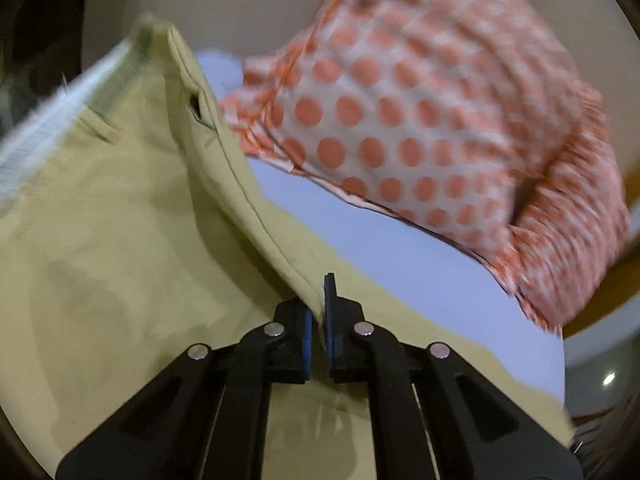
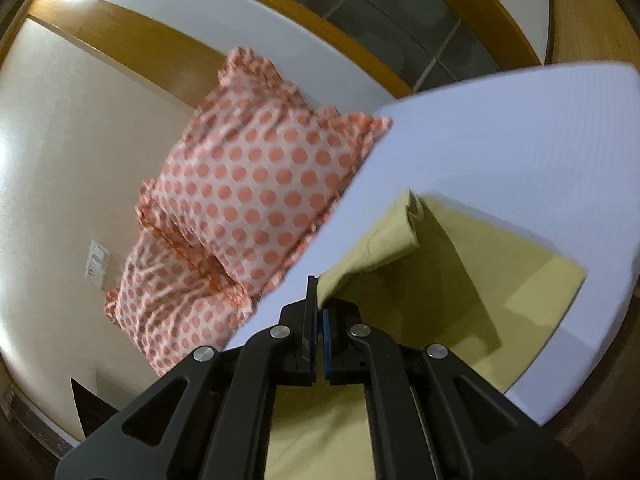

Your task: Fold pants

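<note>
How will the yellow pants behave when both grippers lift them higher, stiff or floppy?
Probably floppy: the pants already sag and crease between the left gripper and the bed. They look light, since a thin edge pinched in the right gripper holds up a raised fold. The fabric seems matte, so slipping looks unlikely.

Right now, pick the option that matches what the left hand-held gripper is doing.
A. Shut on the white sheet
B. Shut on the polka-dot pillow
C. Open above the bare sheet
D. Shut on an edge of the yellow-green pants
D: in the left wrist view, the left hand-held gripper has its jaws closed on a seamed edge of the yellow-green pants, lifting the cloth.
</note>
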